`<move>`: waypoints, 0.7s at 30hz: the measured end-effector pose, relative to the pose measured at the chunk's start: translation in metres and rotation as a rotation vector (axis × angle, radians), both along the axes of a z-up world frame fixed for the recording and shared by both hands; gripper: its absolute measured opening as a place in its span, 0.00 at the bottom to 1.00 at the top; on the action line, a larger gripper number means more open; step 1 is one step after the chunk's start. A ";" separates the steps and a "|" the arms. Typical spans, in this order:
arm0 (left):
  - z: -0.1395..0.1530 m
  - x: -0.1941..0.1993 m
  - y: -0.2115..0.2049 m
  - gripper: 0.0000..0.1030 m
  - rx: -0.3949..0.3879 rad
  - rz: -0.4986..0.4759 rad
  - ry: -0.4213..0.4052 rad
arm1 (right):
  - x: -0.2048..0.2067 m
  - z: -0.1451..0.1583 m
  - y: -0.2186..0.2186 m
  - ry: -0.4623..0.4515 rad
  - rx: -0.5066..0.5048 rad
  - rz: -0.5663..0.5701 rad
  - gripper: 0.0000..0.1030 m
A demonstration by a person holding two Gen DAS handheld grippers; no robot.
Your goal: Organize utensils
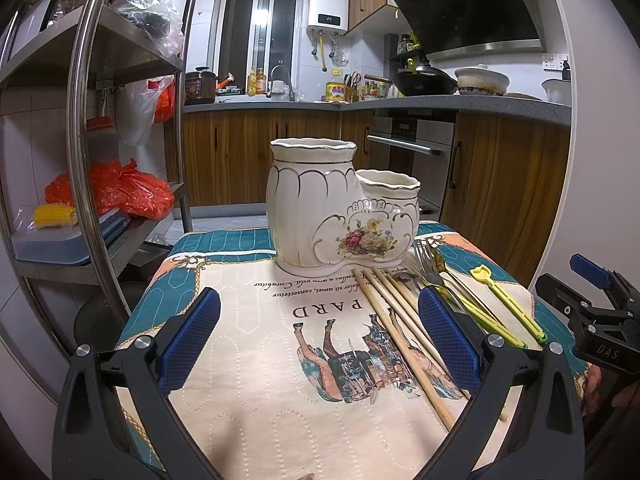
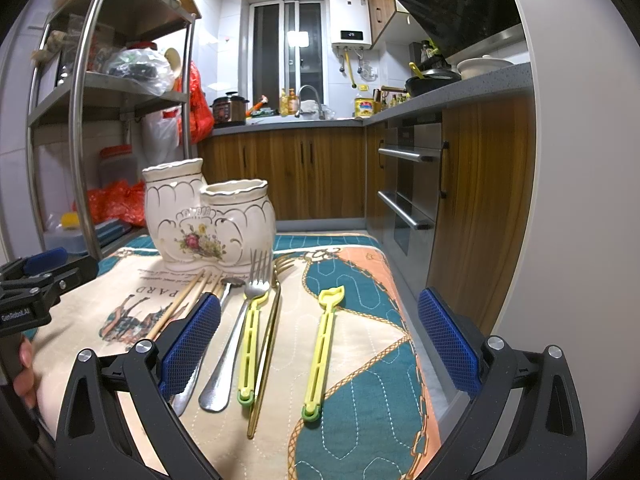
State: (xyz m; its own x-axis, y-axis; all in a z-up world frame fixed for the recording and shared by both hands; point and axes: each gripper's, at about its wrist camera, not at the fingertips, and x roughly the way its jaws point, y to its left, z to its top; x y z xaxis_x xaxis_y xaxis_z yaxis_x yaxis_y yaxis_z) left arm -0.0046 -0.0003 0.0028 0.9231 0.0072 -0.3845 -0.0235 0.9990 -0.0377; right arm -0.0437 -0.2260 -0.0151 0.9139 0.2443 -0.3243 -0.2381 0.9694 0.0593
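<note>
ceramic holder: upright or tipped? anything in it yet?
Upright: the ceramic holder stands on its base on the mat, both mouths up. Nothing sticks out above either rim; the inside is not visible.

Home kitchen, range hood (image 1: pixel 468 4), wok (image 1: pixel 424 82), faucet (image 2: pixel 310 100)

Ahead of your grippers, a quilted cloth mat (image 1: pixel 248 360) printed with a horse and teal-and-peach borders covers the table. To your left stands a steel shelving rack (image 1: pixel 86 128) holding orange plastic bags (image 1: pixel 120 190) and a yellow corn cob (image 1: pixel 54 215). Ahead and right, wood-grain cabinets (image 2: pixel 312 172) carry a grey countertop (image 1: pixel 440 103); a white water heater (image 2: pixel 350 20) hangs on the wall above.
</note>
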 end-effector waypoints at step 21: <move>0.000 0.000 -0.001 0.95 0.006 -0.001 -0.002 | 0.000 0.000 0.000 -0.001 -0.002 0.000 0.95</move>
